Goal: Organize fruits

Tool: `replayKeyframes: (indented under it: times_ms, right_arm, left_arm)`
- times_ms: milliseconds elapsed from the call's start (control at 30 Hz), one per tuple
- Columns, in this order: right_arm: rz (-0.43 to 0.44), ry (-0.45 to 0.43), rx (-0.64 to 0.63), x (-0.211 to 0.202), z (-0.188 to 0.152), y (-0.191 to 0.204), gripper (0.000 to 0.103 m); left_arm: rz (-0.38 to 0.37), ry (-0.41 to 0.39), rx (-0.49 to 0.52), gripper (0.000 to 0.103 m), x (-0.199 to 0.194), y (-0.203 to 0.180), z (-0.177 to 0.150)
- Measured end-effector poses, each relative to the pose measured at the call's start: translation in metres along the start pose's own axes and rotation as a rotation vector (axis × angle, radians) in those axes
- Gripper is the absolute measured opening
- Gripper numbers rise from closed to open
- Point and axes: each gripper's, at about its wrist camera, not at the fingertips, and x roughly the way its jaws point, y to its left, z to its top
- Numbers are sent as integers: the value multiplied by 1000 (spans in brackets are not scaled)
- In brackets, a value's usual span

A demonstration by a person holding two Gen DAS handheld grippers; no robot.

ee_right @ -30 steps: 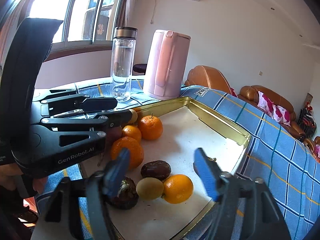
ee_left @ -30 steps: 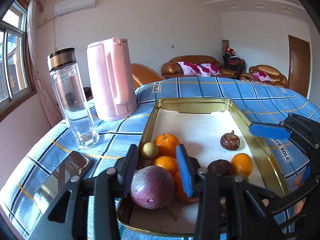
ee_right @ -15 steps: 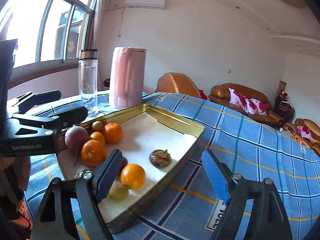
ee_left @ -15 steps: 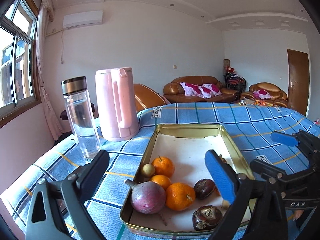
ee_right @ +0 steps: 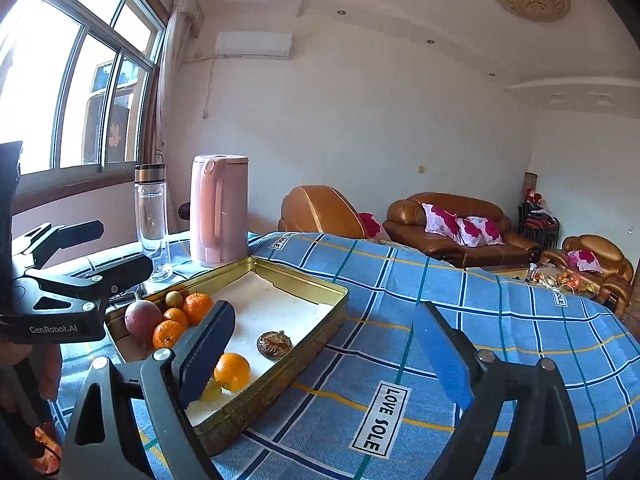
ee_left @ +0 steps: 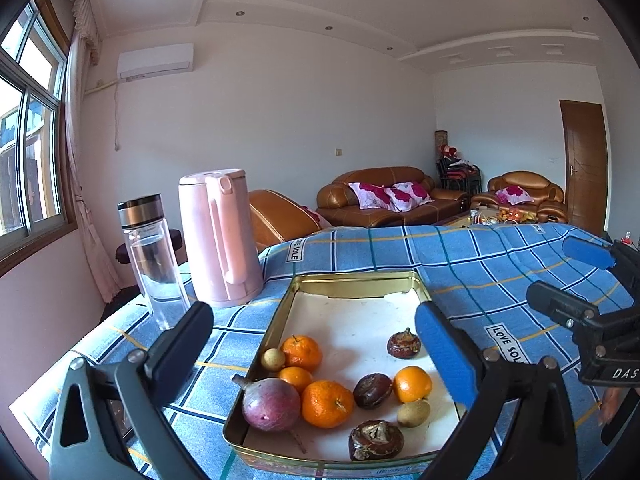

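**A:** so what are the grippers doing here?

**B:** left gripper [ee_left: 316, 354] is spread really wide and its jaws are opening, nothing pinched. The fruit shows in the gap between the fingers, but it's lying in the tray beyond them, not touching the pads. Right gripper [ee_right: 326, 350] is the same: wide apart, jaws opening, only blue checked tablecloth [ee_right: 480, 300] and the tray's right corner between the fingers.

**A:** and the fruit itself?

**B:** all inside the gold metal tray [ee_left: 352, 280], bunched at the near end. The tray's long axis runs away from the left camera, toward the sofas; its far half is bare white bottom. The purple passion fruit [ee_left: 271, 404] sits at the near left corner, with its stem stub pointing up-left toward the tray's left wall. Just beside it is a tangerine [ee_left: 327, 403], two more behind it, plus a small yellow-green fruit [ee_left: 273, 359] against the left wall.

**A:** the dark ones?

**B:** three brownish wrinkled fruits: one near the front rim [ee_left: 375, 439], one mid-cluster [ee_left: 373, 390], and one off alone toward the right wall [ee_left: 404, 345], its pointy tip up. There's also an orange [ee_left: 413, 384] with a little greenish one just in front of it.

**A:** anything else on the table?

**B:** a pink kettle [ee_left: 218, 236] and a clear water bottle [ee_left: 152, 264], both upright, left of the tray's far end.
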Motion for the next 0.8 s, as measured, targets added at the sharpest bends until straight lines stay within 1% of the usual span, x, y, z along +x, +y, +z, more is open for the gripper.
replayKeyframes:
  times_ms: [333, 800]
  right_arm:
    - [-15, -31, -3, -12, 3, -2, 93]
    - [-14, -34, -13, -15, 3, 0, 95]
  left_arm:
    - [5, 9, 5, 103, 0, -5, 0]
    - [-5, 25, 6, 103, 1, -4, 2]
